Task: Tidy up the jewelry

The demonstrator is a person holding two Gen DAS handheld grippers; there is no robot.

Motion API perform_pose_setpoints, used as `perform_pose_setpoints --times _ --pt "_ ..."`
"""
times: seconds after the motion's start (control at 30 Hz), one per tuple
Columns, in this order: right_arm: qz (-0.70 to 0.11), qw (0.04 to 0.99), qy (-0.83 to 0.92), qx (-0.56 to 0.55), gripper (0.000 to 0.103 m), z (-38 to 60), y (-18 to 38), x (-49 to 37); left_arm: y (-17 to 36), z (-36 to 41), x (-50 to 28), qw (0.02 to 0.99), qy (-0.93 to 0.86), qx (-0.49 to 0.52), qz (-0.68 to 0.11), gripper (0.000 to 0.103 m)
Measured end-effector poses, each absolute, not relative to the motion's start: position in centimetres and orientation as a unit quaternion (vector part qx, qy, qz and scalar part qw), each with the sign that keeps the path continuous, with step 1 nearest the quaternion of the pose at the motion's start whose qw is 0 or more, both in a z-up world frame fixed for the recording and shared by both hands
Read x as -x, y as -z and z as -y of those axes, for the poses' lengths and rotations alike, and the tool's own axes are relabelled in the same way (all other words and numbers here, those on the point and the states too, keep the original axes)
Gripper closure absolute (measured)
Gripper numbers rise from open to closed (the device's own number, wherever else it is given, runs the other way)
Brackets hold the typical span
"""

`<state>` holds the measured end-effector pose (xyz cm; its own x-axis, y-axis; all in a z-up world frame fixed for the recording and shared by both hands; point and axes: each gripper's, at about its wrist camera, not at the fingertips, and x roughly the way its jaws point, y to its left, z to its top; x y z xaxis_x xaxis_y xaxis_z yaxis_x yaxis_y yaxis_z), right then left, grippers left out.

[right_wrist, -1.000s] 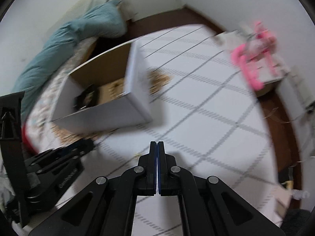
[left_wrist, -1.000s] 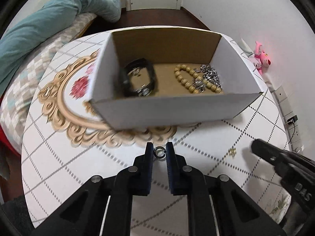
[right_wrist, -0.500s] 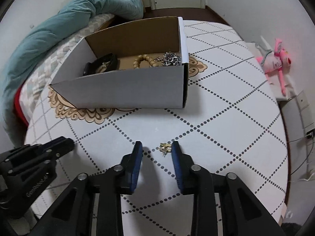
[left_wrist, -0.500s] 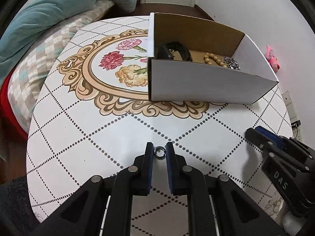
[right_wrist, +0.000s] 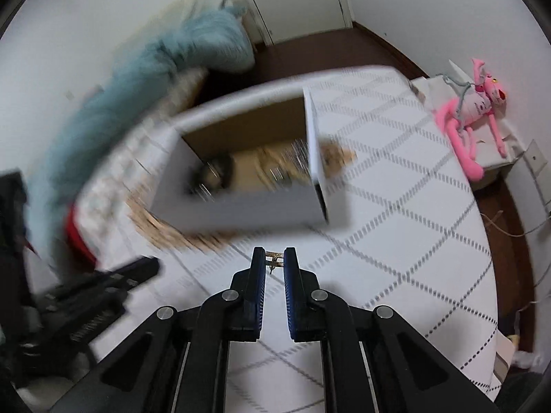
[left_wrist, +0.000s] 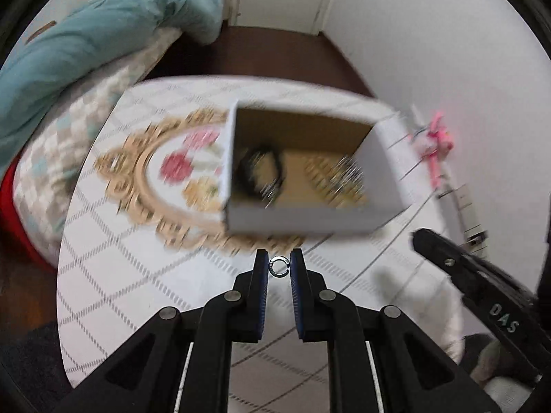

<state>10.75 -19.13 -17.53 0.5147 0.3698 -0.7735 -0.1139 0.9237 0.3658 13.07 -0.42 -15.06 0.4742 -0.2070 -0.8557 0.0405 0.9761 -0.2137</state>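
Silver ring [left_wrist: 279, 266] pinched in left tongs [left_wrist: 279, 268]; gold earring [right_wrist: 274, 258] between closing right tongs [right_wrist: 274, 261]. Both above surface [right_wrist: 396, 213], near cardboard box [left_wrist: 299, 222]. Tiny, light, slippery; edge grips easily lost.

A white box [left_wrist: 303, 220] with brown inside sits on a white, dotted-diamond tablecloth [left_wrist: 113, 275] beside seemingly gold scrollwork [left_wrist: 137, 172].

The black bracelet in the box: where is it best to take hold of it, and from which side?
Probably from above, through the open top of the box, pinching one side of the band of the black bracelet. It seems to lie flat near the left wall; blur hides details.
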Motion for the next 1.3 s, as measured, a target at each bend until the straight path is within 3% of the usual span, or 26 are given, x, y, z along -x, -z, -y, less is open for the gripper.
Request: perform_pose_setpoints --times 0.2,0.57,0.63,0.67,0.7,0.77,0.9,0.97,1.03,1.13,1.17,1.2,1.3 --pt "-0.469 0.858 -0.155 -0.143 0.092 19.3 14.3 -16.9 12.4 1.2 -19.8 0.848 0.092 0.081 -0.515 0.093" --pt "-0.55 0.811 -0.163 -0.118 0.091 18.2 16.2 -25.6 13.9 0.3 -26.2 0.805 0.074 0.094 -0.581 0.09" --pt "-0.551 0.81 -0.162 -0.12 0.08 18.2 16.1 -25.9 13.6 0.1 -26.4 0.806 0.071 0.098 -0.579 0.088" --pt "-0.551 0.81 -0.162 -0.121 0.076 18.3 16.0 -26.0 13.4 0.0 -26.4 0.808 0.067 0.095 -0.578 0.077" --pt "-0.55 0.81 -0.16 -0.122 0.072 18.4 15.8 -26.1 13.2 -0.1 -26.4 0.81 0.063 0.092 -0.576 0.058" --pt "-0.55 0.811 -0.159 -0.121 0.071 18.5 15.4 -26.0 12.7 -0.3 -26.3 0.815 0.052 0.087 -0.571 0.039" --pt "-0.545 0.82 -0.138 -0.105 0.07 19.0 14.3 -25.2 12.5 -0.9 -25.8 0.819 0.027 0.072 -0.568 0.033" --pt "-0.544 0.826 -0.118 -0.084 0.061 19.0 13.9 -24.6 12.6 -1.1 -25.3 0.824 0.019 0.062 -0.564 0.029" --pt "-0.547 0.829 -0.099 -0.059 0.039 19.0 13.9 -23.8 12.8 -1.2 -24.6 0.828 0.007 0.046 -0.559 0.02" --pt "-0.554 0.828 -0.08 -0.03 0.016 18.8 14.5 -22.8 13.6 -1.3 -23.6 0.832 -0.008 0.025 -0.555 0.008" --pt "-0.556 0.827 -0.076 -0.021 0.012 18.7 14.8 -22.5 13.8 -1.3 -23.4 0.832 -0.011 0.022 -0.554 0.0" --pt "-0.558 0.827 -0.068 -0.01 0.006 18.6 15.1 -22.2 14.1 -1.4 -23.0 0.834 -0.017 0.015 -0.551 0.0" --pt "-0.557 0.829 -0.047 0.016 0.002 18.6 15.6 -21.5 14.5 -1.3 -22.4 0.835 -0.026 0.002 -0.55 0.0"
